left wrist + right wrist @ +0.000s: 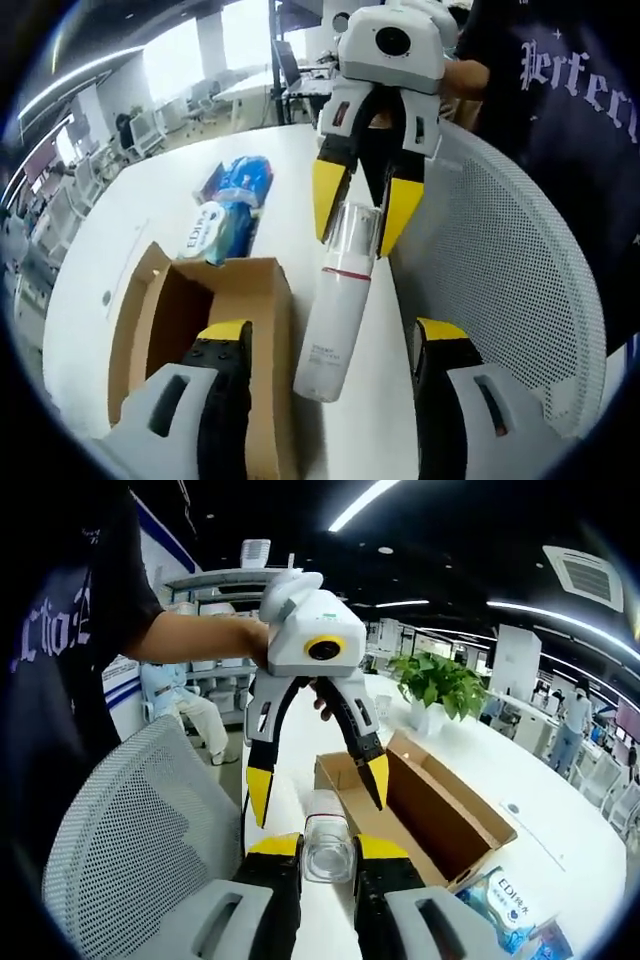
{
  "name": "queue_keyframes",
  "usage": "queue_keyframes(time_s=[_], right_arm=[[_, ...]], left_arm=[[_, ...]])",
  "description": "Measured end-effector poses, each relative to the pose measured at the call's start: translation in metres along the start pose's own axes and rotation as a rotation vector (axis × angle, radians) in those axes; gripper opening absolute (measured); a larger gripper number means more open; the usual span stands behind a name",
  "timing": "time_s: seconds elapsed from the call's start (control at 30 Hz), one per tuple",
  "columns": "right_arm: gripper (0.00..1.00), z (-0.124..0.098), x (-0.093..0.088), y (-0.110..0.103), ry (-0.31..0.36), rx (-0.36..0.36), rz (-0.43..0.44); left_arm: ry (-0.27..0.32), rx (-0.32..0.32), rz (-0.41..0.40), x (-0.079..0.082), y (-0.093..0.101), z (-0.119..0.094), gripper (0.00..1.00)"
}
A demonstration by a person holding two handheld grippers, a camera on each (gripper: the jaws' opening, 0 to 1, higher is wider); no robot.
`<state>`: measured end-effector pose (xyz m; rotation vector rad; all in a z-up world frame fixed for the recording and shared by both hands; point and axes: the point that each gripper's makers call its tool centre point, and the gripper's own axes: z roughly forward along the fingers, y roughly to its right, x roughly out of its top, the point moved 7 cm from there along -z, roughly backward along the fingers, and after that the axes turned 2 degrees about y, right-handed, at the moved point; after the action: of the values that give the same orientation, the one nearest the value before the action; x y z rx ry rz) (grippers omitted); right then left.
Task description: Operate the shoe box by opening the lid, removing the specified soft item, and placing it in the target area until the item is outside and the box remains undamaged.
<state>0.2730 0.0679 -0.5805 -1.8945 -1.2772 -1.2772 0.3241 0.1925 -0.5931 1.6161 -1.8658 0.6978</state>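
A white bottle (335, 330) with a clear cap (328, 850) is held over the table, beside the open cardboard shoe box (200, 320) (420, 800). My right gripper (328, 848) is shut on the capped end. In the left gripper view it comes down from the top as the right gripper (360, 232), its yellow tips pinching the cap. My left gripper (333, 330) is open, with its jaws standing wide on either side of the bottle's base and not touching it. The right gripper view shows this left gripper (318, 798) facing me, held by a person's hand.
A blue packet (235, 200) (510, 910) lies on the white table (150, 200) beyond the box. A white mesh chair (500, 290) (130, 820) stands close to the table edge. A potted plant (440, 685) sits farther along the table. A person in a dark shirt stands behind the chair.
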Motion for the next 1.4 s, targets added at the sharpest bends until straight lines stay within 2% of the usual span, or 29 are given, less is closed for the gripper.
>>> queue_keyframes(time_s=[0.1,0.23,0.63,0.8,0.97,1.1,1.4], right_arm=[[0.14,-0.0016,0.0018,0.0002,-0.002,0.015,-0.021],[0.14,-0.0034,0.0034,0.0012,-0.001,0.027,-0.031],[0.14,-0.0045,0.0052,0.0005,0.01,0.048,-0.047],[0.14,-0.0042,0.0046,0.0009,0.009,0.049,-0.048],[0.15,-0.0046,0.0018,0.0031,0.016,0.045,-0.035],[0.16,-0.004,-0.0016,0.0039,0.012,0.043,0.02],[0.17,-0.0032,-0.0036,0.0054,0.02,0.031,0.028]], left_arm=[[0.004,0.001,0.003,-0.0003,0.0004,-0.0003,0.59],[-0.004,-0.006,0.006,0.0,0.0025,-0.0002,0.45],[-0.016,0.004,0.028,-0.001,0.0015,0.0011,0.23],[-0.023,0.009,0.042,-0.0012,0.0011,0.002,0.22],[-0.032,0.028,0.098,0.0009,0.0027,0.0022,0.21],[-0.036,0.023,0.108,0.0009,0.0034,0.0022,0.2],[-0.025,0.03,0.083,-0.0008,0.0044,0.0038,0.19]])
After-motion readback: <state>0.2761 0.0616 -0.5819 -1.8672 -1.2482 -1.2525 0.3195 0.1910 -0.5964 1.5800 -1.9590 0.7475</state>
